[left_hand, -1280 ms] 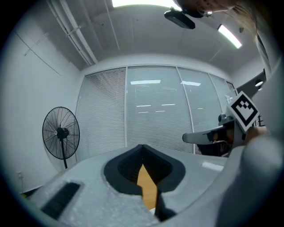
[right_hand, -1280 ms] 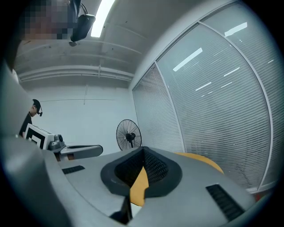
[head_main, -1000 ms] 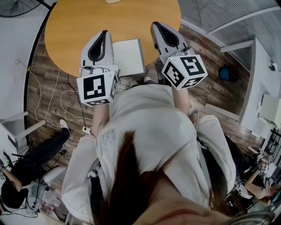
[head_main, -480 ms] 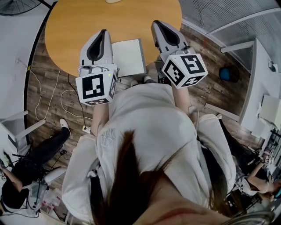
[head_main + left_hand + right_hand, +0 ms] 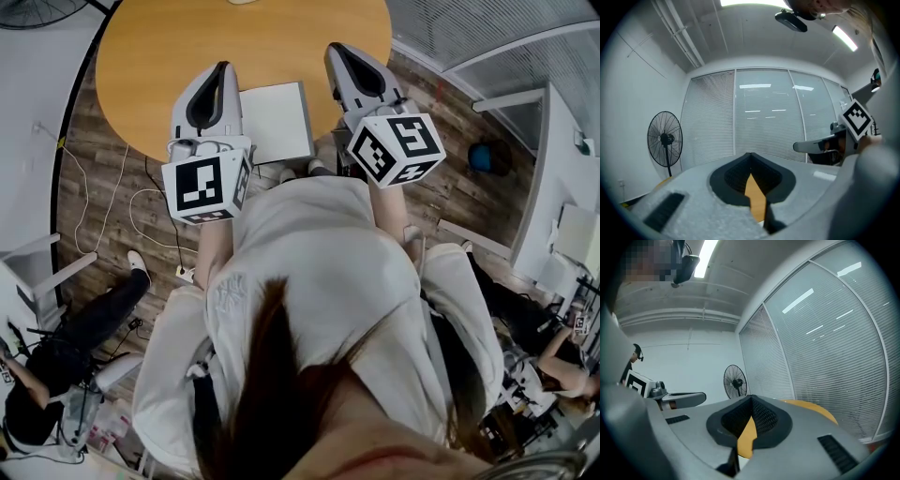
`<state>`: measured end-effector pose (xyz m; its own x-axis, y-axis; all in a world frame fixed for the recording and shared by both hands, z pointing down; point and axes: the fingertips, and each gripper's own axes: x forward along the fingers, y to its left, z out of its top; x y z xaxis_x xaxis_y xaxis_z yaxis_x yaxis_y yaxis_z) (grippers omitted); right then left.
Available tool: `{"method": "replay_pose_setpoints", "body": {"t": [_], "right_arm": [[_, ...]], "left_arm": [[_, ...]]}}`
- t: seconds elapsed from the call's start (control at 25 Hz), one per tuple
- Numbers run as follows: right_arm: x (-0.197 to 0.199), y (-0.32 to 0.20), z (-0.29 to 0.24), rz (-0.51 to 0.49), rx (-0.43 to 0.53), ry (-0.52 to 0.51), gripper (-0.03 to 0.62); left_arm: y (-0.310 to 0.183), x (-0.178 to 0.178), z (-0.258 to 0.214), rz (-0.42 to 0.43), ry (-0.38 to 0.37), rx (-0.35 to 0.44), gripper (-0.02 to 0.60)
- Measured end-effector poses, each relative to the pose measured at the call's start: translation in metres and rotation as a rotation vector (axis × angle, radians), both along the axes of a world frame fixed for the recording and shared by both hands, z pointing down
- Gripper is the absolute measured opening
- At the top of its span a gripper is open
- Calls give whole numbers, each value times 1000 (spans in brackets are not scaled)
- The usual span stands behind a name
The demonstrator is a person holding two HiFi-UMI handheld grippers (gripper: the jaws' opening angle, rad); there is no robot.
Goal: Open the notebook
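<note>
A closed white notebook lies on the round orange table, close to its near edge. My left gripper hovers over the table just left of the notebook, and my right gripper hangs just right of it. Neither touches the notebook. Both point level and away from me. In the left gripper view the left gripper has its jaws meeting at the tip with nothing between them. The right gripper looks the same in its own view. Only a sliver of orange tabletop shows through each pair of jaws.
A standing fan is beyond the table by a wall of blinds. White cables trail over the wooden floor at the left. A seated person is at the lower left, and a blue object is on the floor at the right.
</note>
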<state>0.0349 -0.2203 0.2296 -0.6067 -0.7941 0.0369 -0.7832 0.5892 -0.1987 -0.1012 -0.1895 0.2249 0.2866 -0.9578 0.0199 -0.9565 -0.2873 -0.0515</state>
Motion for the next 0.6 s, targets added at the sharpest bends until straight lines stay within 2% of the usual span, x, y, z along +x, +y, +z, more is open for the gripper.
{"method": "replay_pose_setpoints", "body": {"t": [0.6], "right_arm": [[-4, -1, 16, -3, -26, 0, 0]], "left_arm": [[-3, -3, 8, 7, -4, -8, 17]]}}
